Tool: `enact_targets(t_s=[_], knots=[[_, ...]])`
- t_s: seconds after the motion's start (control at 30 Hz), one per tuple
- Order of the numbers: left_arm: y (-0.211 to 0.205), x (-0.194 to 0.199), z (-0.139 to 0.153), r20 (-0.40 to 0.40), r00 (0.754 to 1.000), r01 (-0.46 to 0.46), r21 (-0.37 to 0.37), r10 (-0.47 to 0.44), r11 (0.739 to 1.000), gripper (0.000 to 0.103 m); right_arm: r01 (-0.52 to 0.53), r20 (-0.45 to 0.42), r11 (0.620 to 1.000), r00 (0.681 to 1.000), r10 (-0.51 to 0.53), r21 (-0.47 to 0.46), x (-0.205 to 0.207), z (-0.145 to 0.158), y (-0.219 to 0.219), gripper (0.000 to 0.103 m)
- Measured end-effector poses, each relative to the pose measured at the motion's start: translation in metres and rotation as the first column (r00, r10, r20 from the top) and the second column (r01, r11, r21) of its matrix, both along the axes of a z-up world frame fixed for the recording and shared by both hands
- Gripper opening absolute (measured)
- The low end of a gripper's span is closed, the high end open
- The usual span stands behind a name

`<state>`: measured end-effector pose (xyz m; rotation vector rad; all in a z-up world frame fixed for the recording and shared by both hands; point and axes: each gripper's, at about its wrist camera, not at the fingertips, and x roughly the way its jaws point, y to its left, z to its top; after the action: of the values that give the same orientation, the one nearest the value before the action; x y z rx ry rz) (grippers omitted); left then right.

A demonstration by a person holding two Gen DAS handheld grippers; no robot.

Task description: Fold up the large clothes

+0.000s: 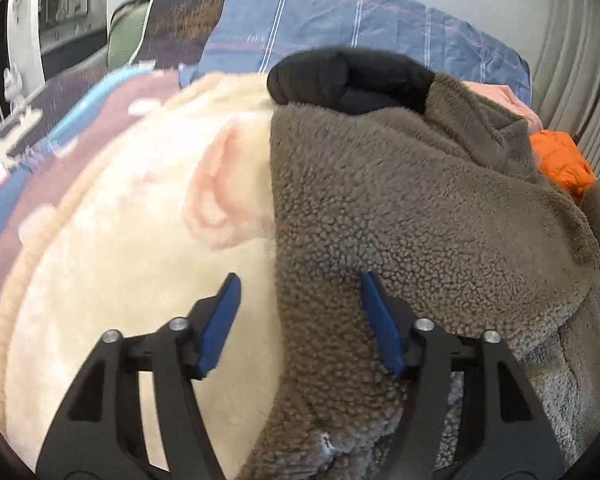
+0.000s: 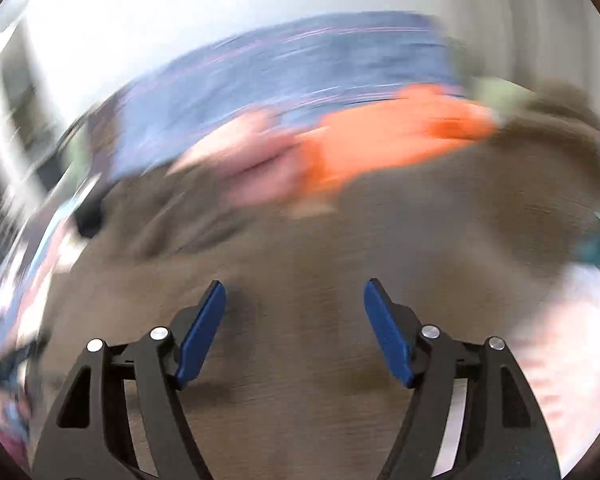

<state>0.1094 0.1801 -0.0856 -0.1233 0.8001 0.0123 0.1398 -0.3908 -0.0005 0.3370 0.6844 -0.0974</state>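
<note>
A grey-brown fleece garment with a black cuff or collar at its far end lies spread over a cream fleece blanket. My left gripper hangs over the garment's left edge. That edge runs between the jaws: the right pad rests against the fleece, while cream blanket shows beside the left pad. In the heavily blurred right wrist view, my right gripper stands open above the same grey-brown fleece, with nothing between its fingers.
An orange padded garment and a pink one lie behind the fleece. A blue plaid cover runs along the back. Pale curtain folds stand at the right, furniture at the far left.
</note>
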Motion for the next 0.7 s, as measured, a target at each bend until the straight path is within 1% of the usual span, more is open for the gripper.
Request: enact_targets(t_s=[0.03,0.07,0.1,0.17,0.2,0.27,0.33,0.37,0.4,0.43,0.47,0.5,0.53,0.57,0.63,0.67,0.7], knots=[[-0.005,-0.003,0.007,0.024,1.0,0.004,0.02,-0.005,1.0,0.035,0.084,0.015,0.996,0.996,-0.085,0.038,-0.008,0.001,-0.032,0.072],[-0.01,-0.007,0.018,0.058,0.998,0.012,0.04,-0.015,0.999,0.029,0.161,0.027,0.984,0.986,-0.164,0.079,-0.018,0.0,-0.061,0.072],[-0.013,-0.009,0.028,0.089,0.996,0.025,0.047,-0.029,0.999,0.023,0.243,0.03,0.961,0.968,-0.249,0.132,-0.026,-0.002,-0.096,0.072],[-0.026,-0.014,0.053,0.155,0.984,0.078,0.05,-0.085,0.996,0.021,0.322,0.007,0.92,0.943,-0.332,0.222,-0.034,-0.015,-0.149,0.072],[-0.038,-0.013,0.062,0.175,0.977,0.115,0.059,-0.124,0.992,0.021,0.329,-0.006,0.908,0.941,-0.339,0.26,-0.033,-0.021,-0.162,0.072],[-0.066,-0.005,0.074,0.177,0.958,0.219,0.063,-0.227,0.974,0.021,0.33,-0.036,0.871,0.939,-0.341,0.364,-0.027,-0.039,-0.189,0.072],[-0.089,0.006,0.069,0.14,0.945,0.293,0.045,-0.296,0.955,0.021,0.33,-0.037,0.81,0.933,-0.357,0.484,-0.022,-0.059,-0.205,0.073],[-0.103,0.018,0.056,0.089,0.94,0.326,0.032,-0.328,0.945,0.021,0.326,-0.03,0.768,0.928,-0.372,0.552,-0.018,-0.07,-0.212,0.073],[-0.113,0.027,0.041,0.043,0.94,0.336,0.039,-0.337,0.941,0.021,0.322,-0.028,0.743,0.925,-0.379,0.587,-0.019,-0.078,-0.211,0.073],[-0.121,0.034,0.023,-0.01,0.942,0.336,0.061,-0.336,0.94,0.025,0.319,-0.03,0.723,0.924,-0.381,0.613,-0.013,-0.084,-0.213,0.073],[-0.129,0.046,-0.011,-0.106,0.939,0.336,0.087,-0.327,0.938,0.026,0.309,-0.03,0.709,0.926,-0.377,0.634,-0.007,-0.089,-0.213,0.073],[-0.129,0.049,-0.021,-0.099,0.942,0.328,0.079,-0.32,0.941,0.026,0.3,-0.026,0.708,0.929,-0.37,0.639,0.002,-0.092,-0.21,0.073],[-0.127,0.048,-0.022,-0.075,0.946,0.319,0.066,-0.314,0.945,0.026,0.288,-0.022,0.715,0.934,-0.356,0.637,0.005,-0.092,-0.209,0.066],[-0.126,0.048,-0.016,-0.074,0.947,0.318,0.062,-0.313,0.946,0.026,0.274,-0.017,0.735,0.942,-0.336,0.621,0.012,-0.089,-0.206,0.058],[-0.119,0.048,-0.016,-0.071,0.946,0.319,0.037,-0.316,0.947,0.026,0.278,-0.016,0.768,0.944,-0.33,0.576,0.016,-0.08,-0.202,0.034],[-0.114,0.049,-0.017,-0.069,0.946,0.317,0.01,-0.316,0.948,0.027,0.291,-0.017,0.79,0.942,-0.335,0.54,0.017,-0.069,-0.196,0.03],[-0.108,0.049,-0.016,-0.067,0.947,0.313,-0.011,-0.313,0.95,0.028,0.279,0.001,0.802,0.944,-0.329,0.529,0.019,-0.058,-0.187,0.022]])
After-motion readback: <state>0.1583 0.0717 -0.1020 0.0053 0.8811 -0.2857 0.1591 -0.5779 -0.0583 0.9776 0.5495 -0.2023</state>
